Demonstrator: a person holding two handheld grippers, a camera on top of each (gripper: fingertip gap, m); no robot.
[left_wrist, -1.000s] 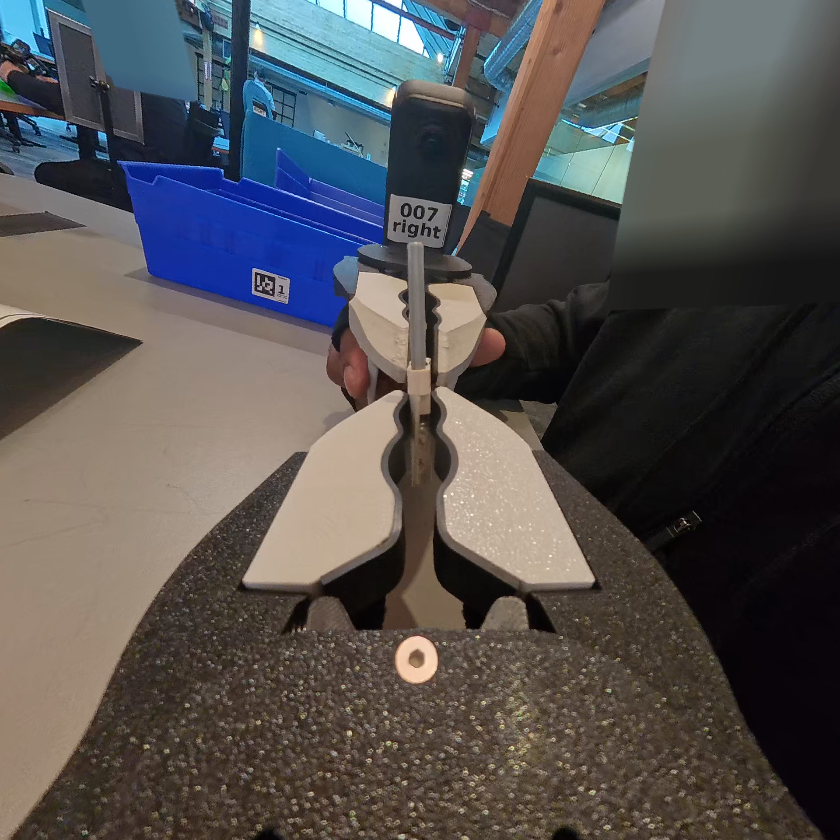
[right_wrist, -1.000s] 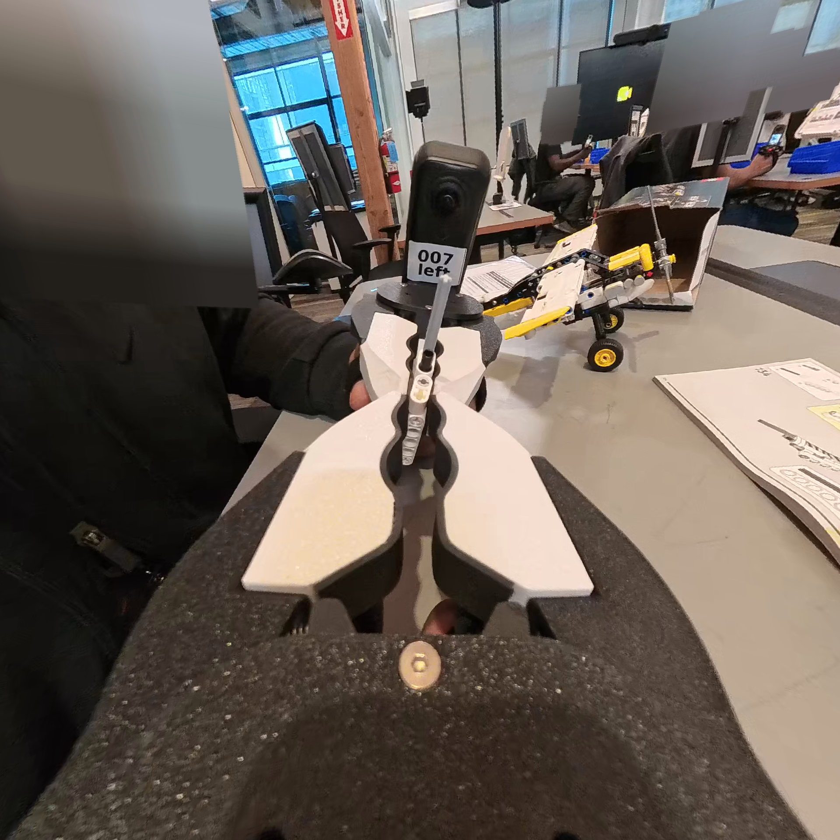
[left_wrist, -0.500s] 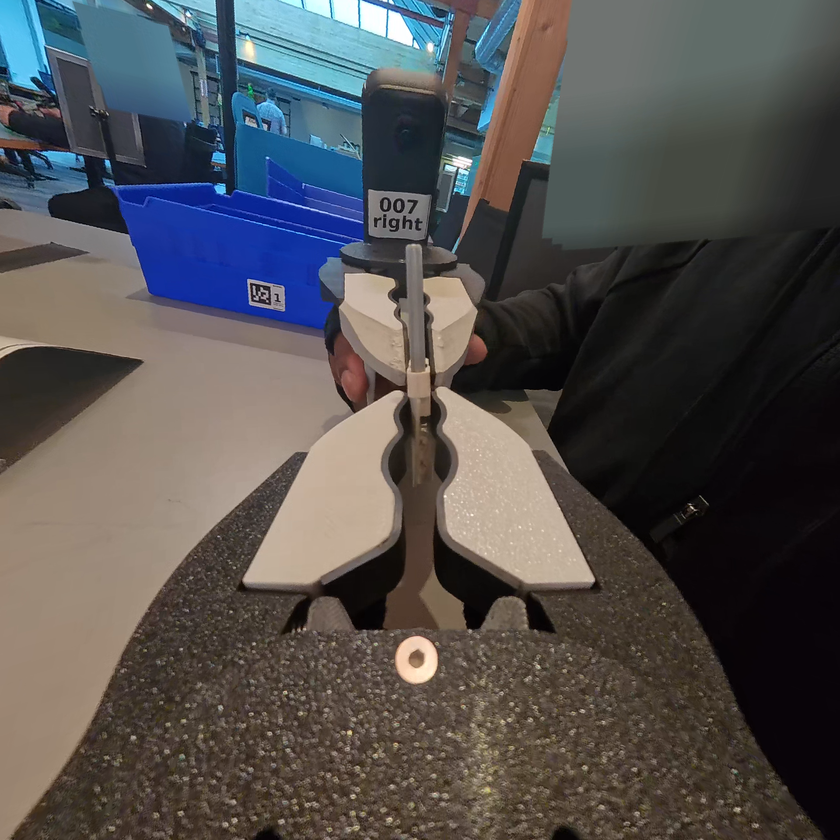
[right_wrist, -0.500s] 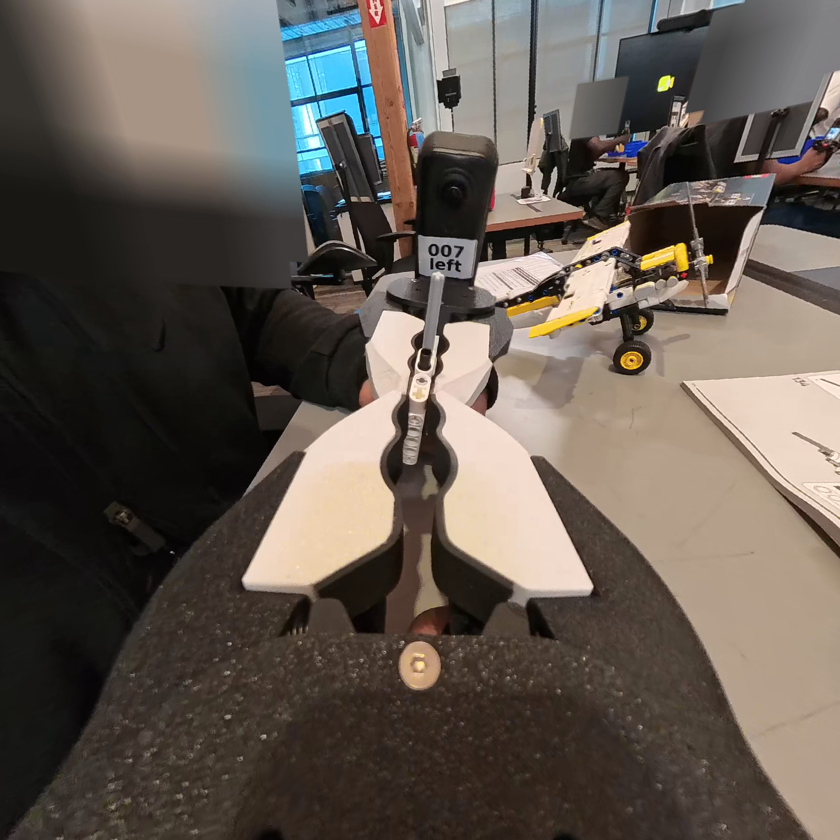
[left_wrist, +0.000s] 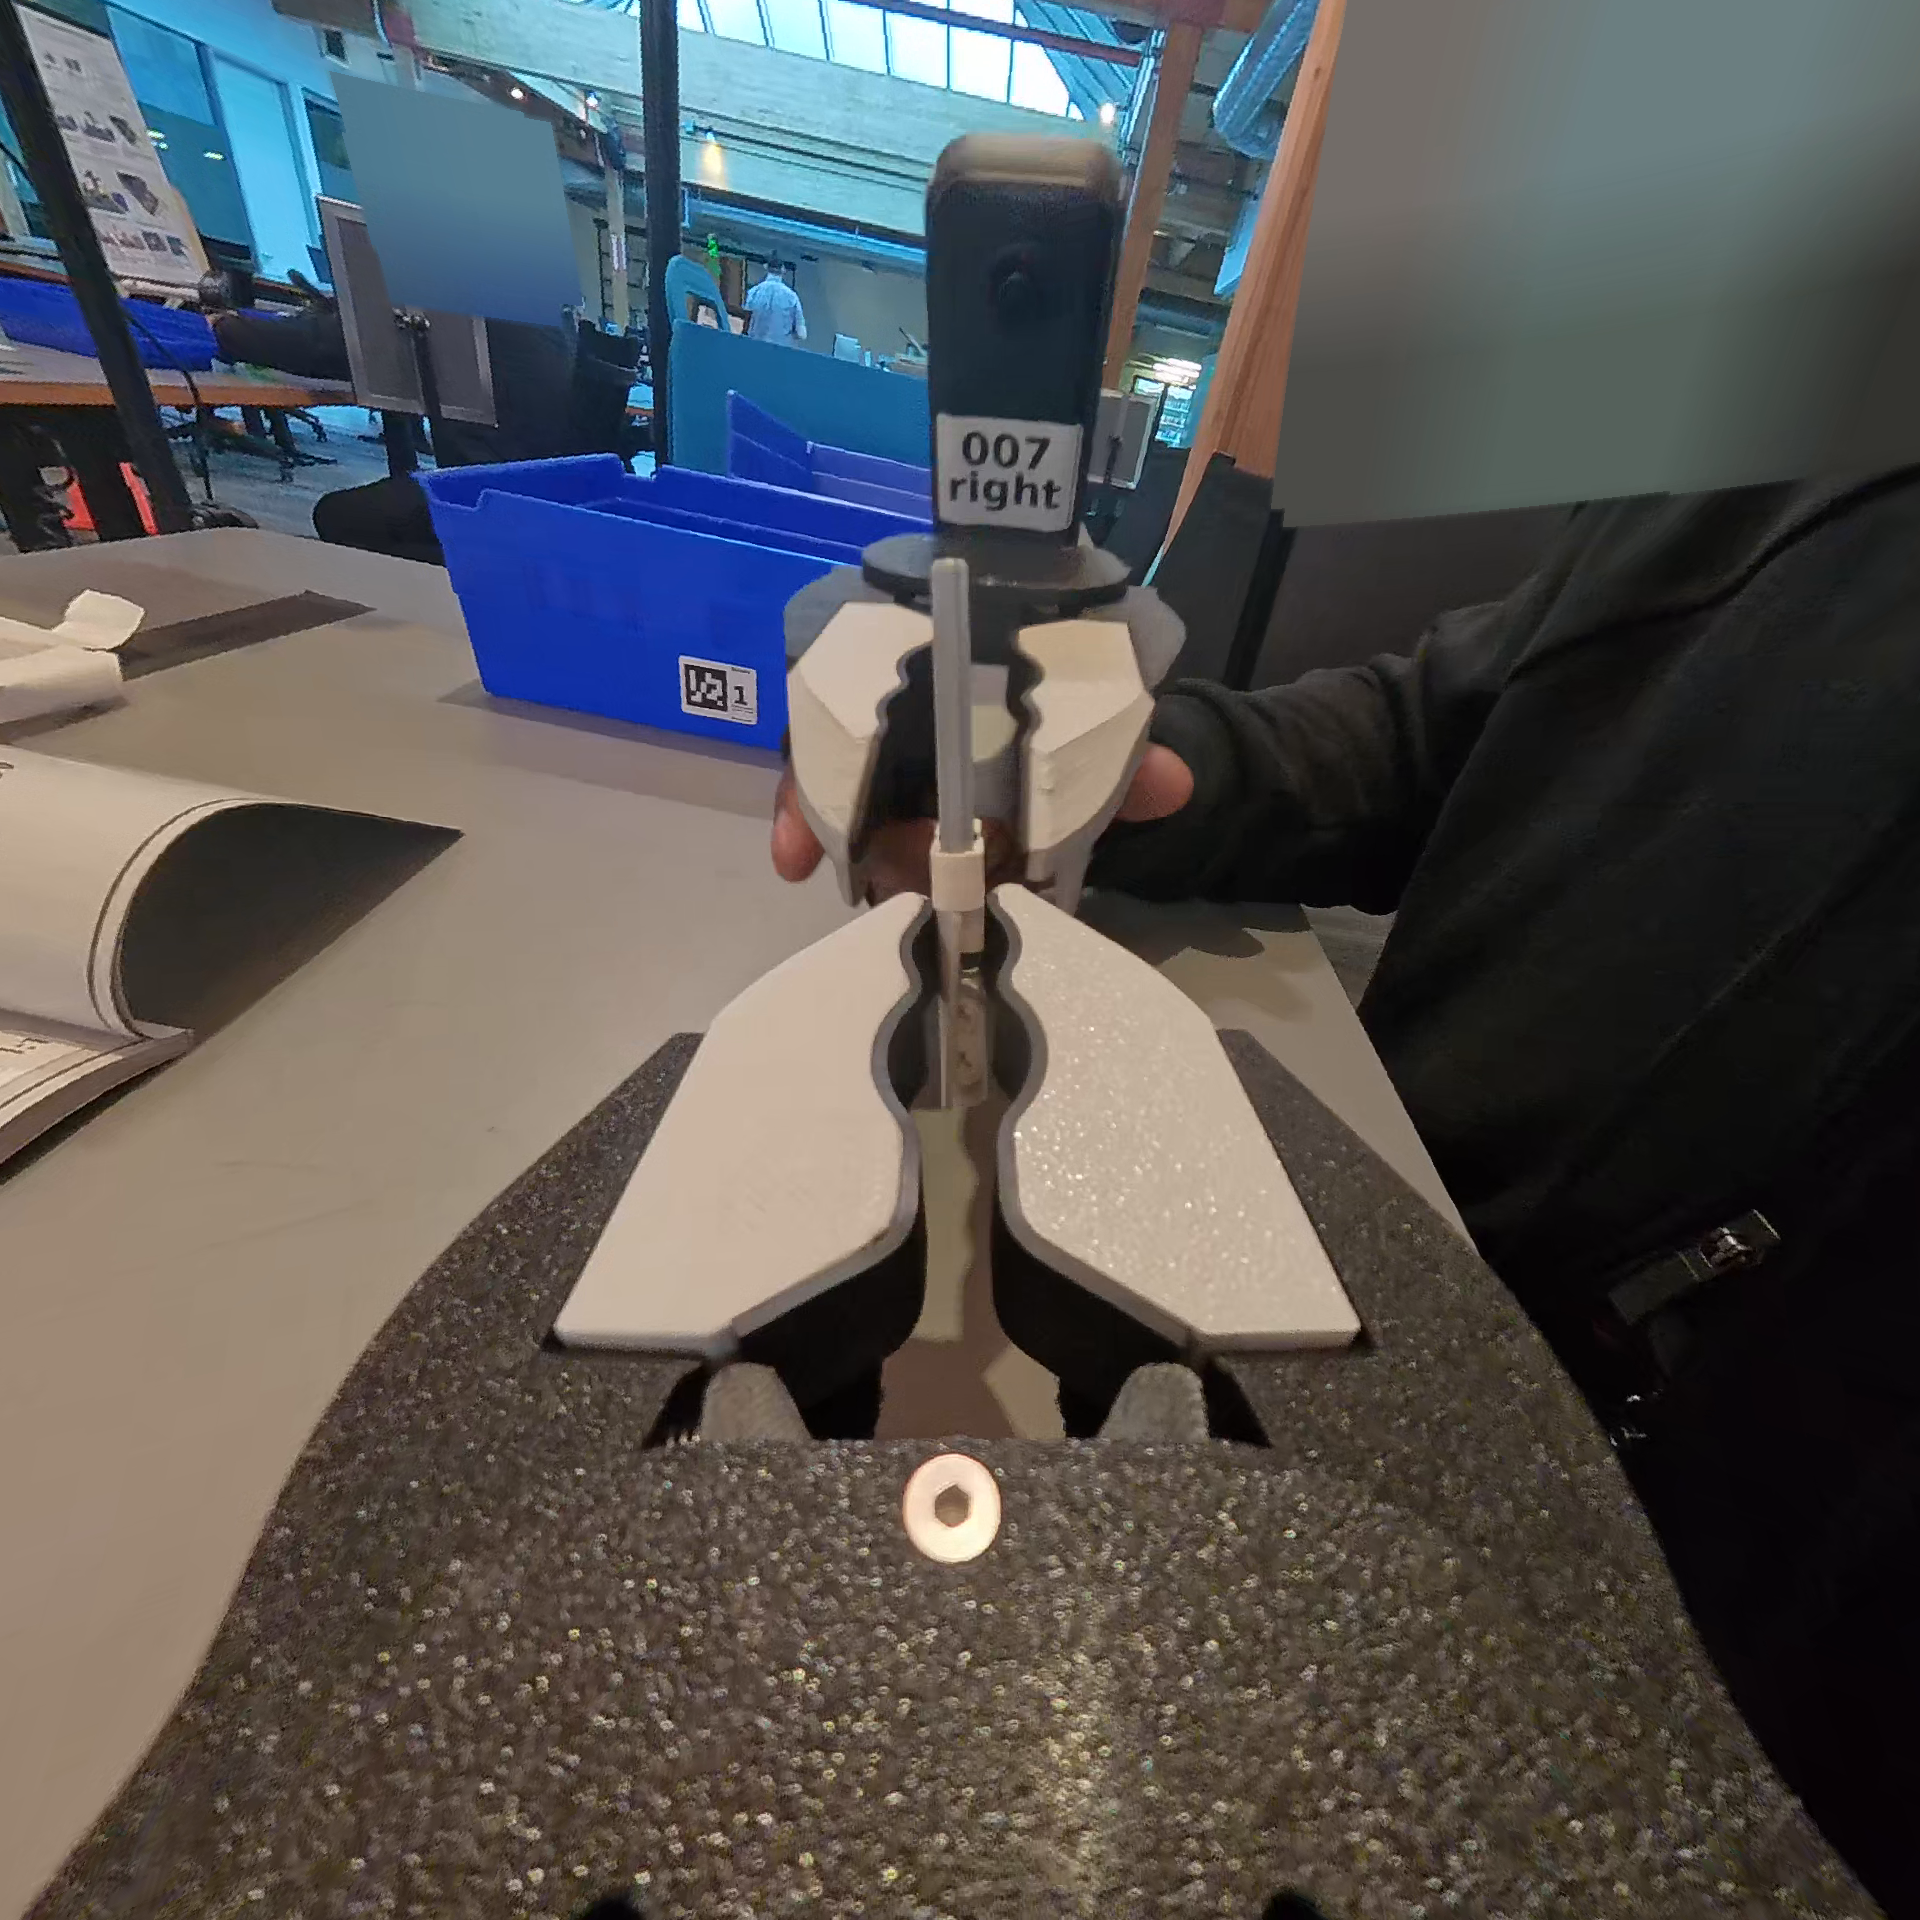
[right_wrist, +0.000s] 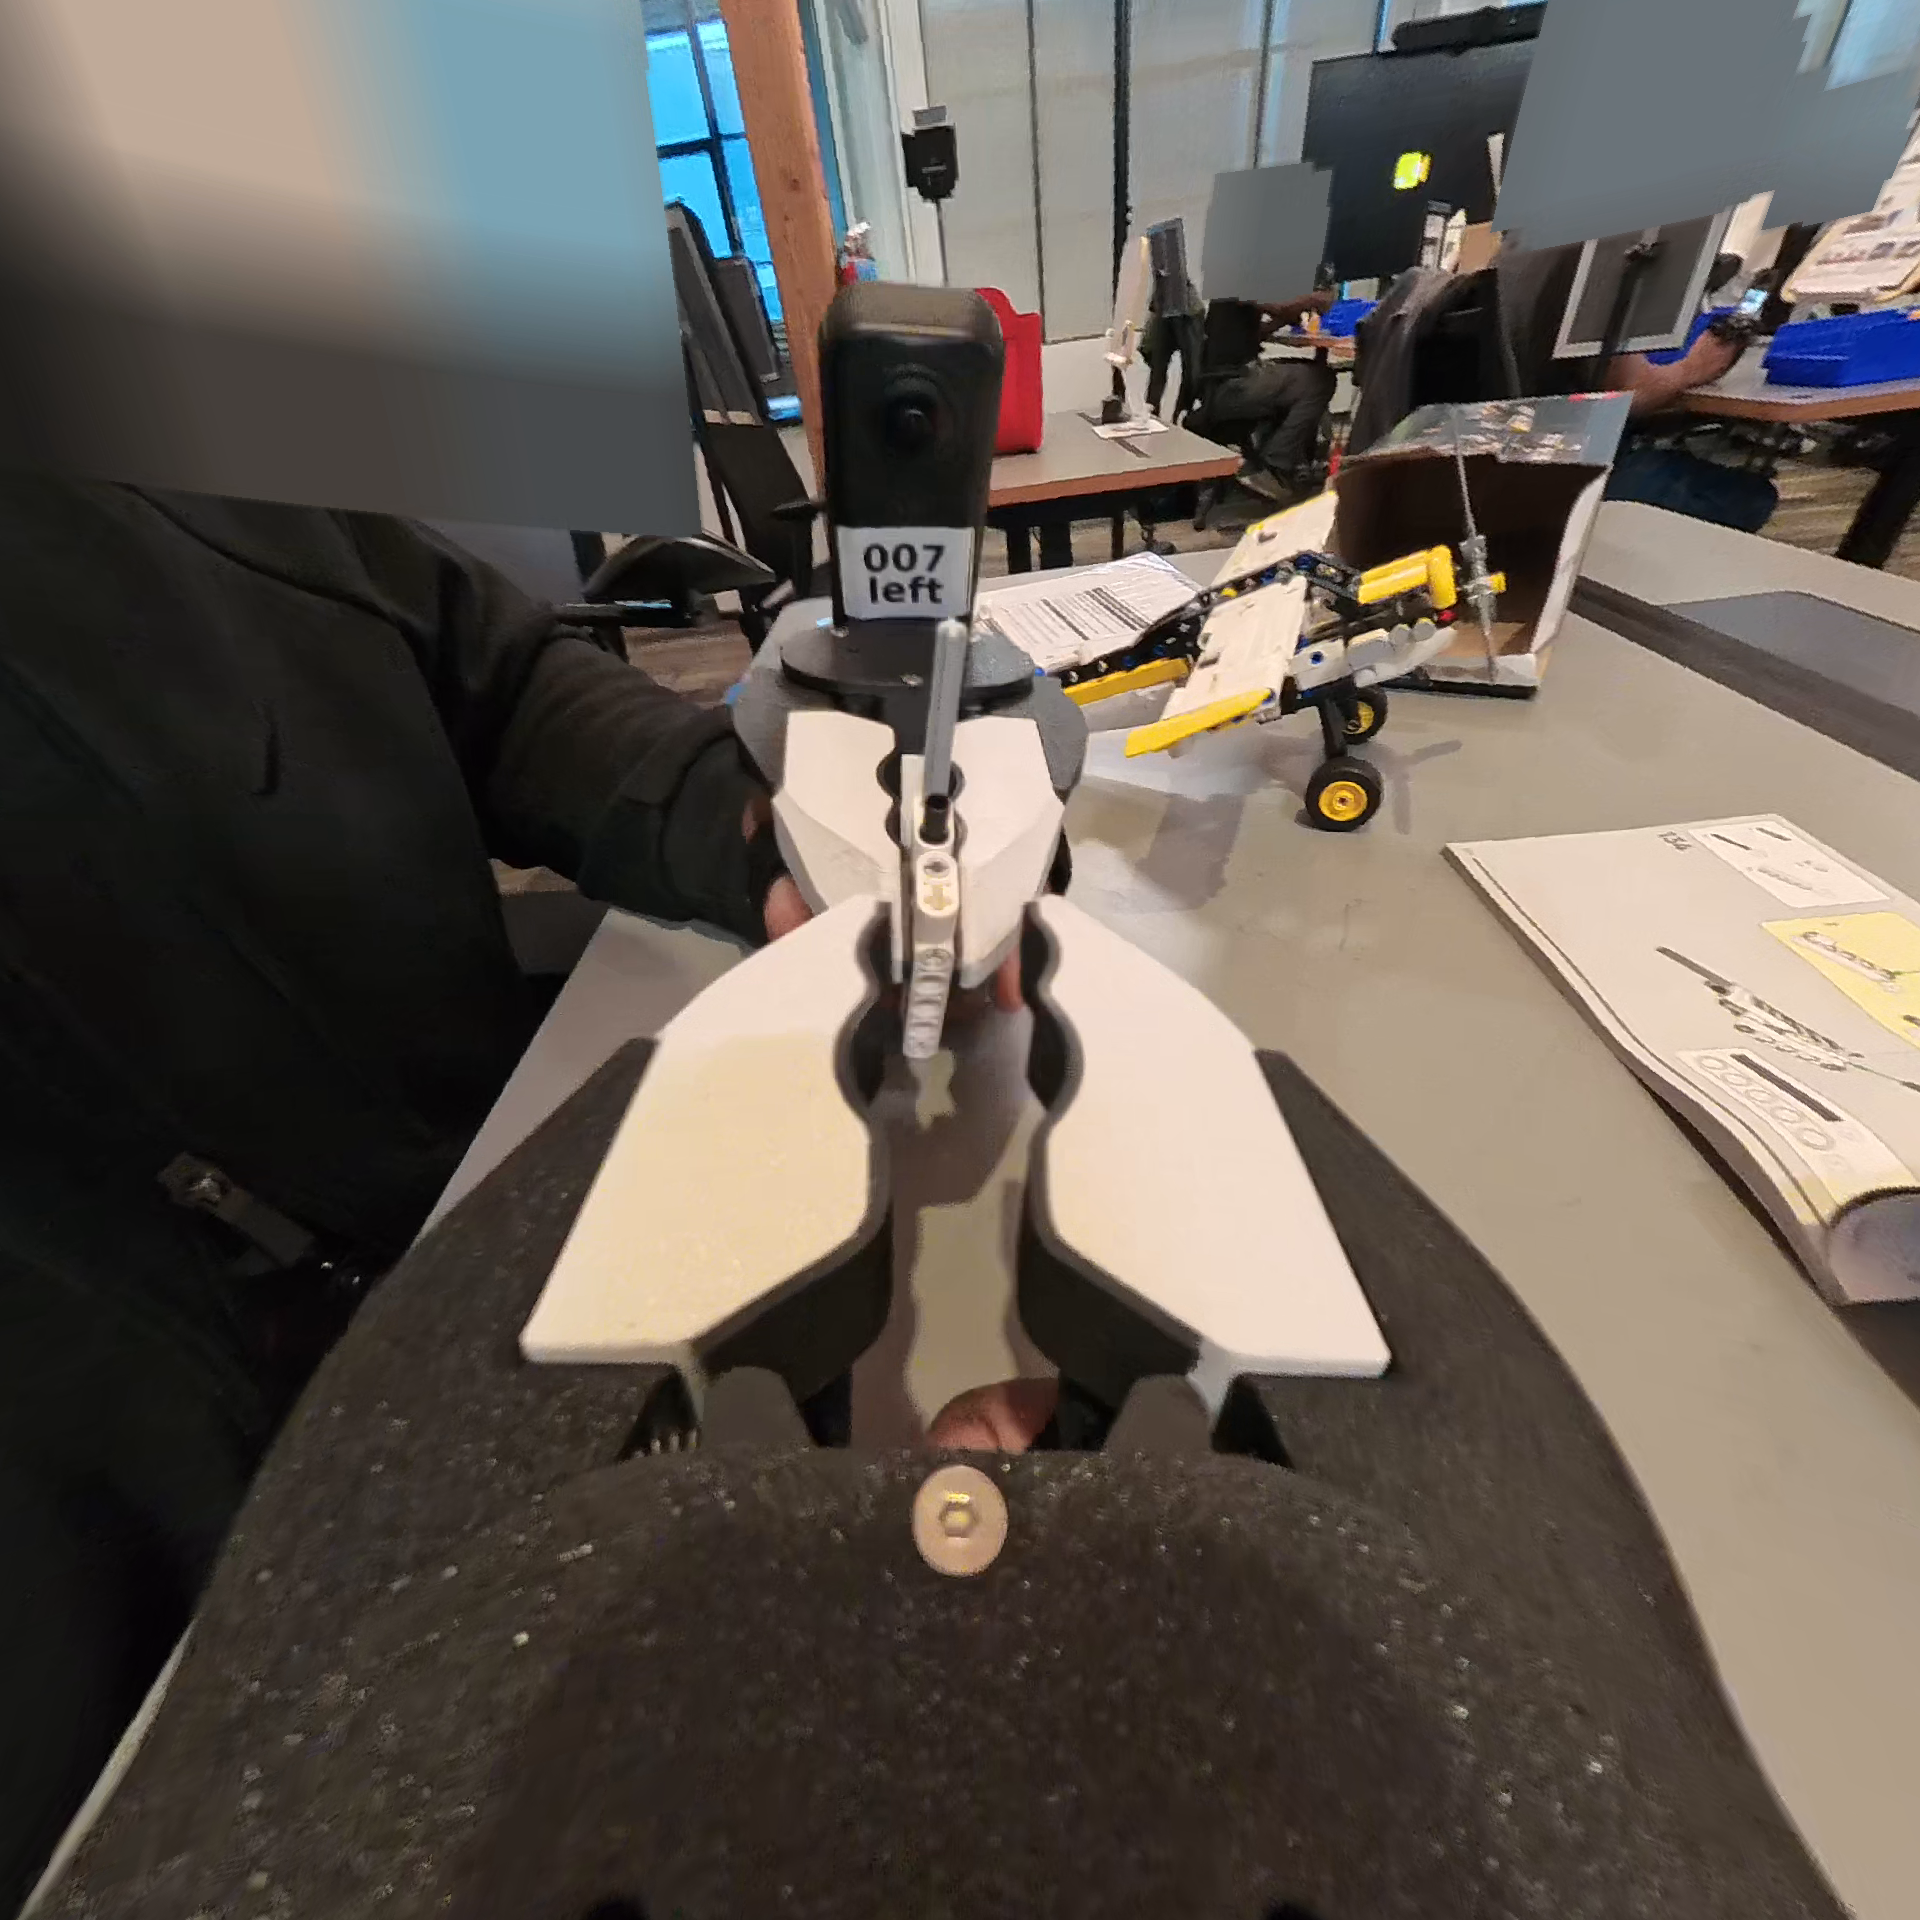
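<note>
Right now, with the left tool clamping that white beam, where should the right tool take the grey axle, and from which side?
Probably the bare shaft of the grey axle, above the white collar: thin, straight, clear of the left tool, shut on the white beam. Come from the opposite side, the open right tool closing across the shaft.

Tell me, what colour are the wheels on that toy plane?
Black tyres with yellow hubs, clearest in the right wrist view.
</note>
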